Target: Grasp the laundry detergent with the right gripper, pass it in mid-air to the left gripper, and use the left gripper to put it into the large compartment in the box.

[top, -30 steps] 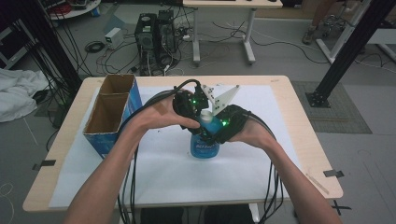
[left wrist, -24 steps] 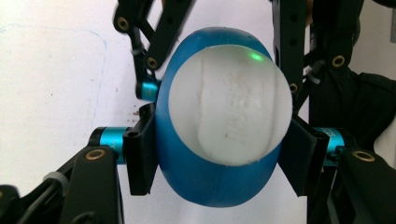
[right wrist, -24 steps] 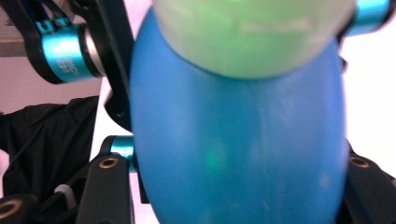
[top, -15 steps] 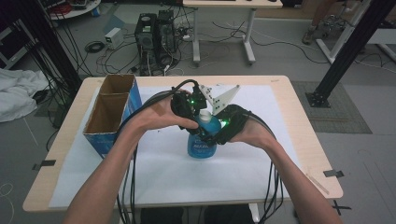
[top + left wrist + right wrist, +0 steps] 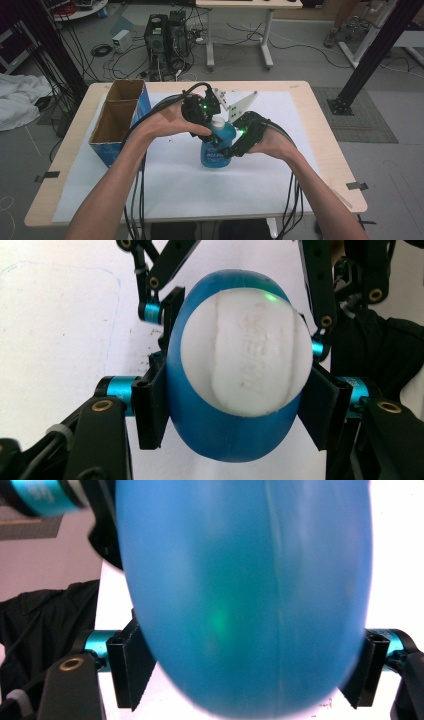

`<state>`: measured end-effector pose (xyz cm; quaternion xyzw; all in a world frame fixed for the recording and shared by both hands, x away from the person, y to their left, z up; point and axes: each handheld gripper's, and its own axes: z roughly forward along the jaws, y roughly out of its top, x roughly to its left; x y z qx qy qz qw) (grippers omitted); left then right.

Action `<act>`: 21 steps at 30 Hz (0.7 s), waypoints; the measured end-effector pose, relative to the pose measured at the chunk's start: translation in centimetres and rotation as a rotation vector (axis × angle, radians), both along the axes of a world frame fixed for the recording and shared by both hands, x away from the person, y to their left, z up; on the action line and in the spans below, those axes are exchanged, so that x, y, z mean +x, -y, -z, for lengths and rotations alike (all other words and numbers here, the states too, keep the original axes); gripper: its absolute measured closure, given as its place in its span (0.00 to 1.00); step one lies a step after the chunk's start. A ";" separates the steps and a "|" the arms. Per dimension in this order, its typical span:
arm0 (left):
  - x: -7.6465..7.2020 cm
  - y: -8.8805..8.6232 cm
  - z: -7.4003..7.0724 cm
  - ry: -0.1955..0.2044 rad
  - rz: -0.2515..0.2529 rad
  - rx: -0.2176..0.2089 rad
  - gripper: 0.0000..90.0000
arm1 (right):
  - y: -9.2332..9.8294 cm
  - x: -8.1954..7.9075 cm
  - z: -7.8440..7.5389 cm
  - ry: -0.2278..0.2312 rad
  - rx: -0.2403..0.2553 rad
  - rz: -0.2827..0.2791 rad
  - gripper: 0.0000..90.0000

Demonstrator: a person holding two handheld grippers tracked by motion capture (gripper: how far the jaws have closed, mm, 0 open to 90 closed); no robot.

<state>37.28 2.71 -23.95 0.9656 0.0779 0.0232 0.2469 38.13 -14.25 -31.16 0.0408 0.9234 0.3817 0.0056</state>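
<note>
A blue bottle (image 5: 214, 149) with a white cap (image 5: 218, 121) stands upright on the white paper (image 5: 200, 192) at the table's middle. My left gripper (image 5: 211, 121) comes down on its top from the left. In the left gripper view the cap (image 5: 245, 355) faces the camera, and the left gripper (image 5: 235, 410) has its jaws pressed against both sides of the bottle's top (image 5: 225, 442). My right gripper (image 5: 229, 146) holds the bottle's body from the right. The right gripper (image 5: 247, 672) has both pads against the blue body (image 5: 250, 580).
An open cardboard box (image 5: 117, 122) with blue sides stands at the table's left, close to the left forearm. Cables trail from both grippers toward the table's near edge (image 5: 200, 220). Bare paper lies in front of and to the right of the bottle.
Both grippers and the bottle stay almost where they were. The left hand has shifted only slightly over the cap.
</note>
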 end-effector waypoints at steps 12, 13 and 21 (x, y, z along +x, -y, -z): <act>0.5 -1.8 -3.2 0.020 -0.118 0.046 0.42 | 3.1 0.2 -0.8 0.006 -0.041 0.116 0.15; 0.6 -2.0 -3.6 0.019 -0.129 0.052 0.42 | 3.3 0.2 -0.9 0.011 -0.049 0.126 0.15; 1.6 -3.4 -7.4 0.009 -0.257 0.103 0.42 | 5.8 0.3 -1.7 0.029 -0.124 0.226 0.15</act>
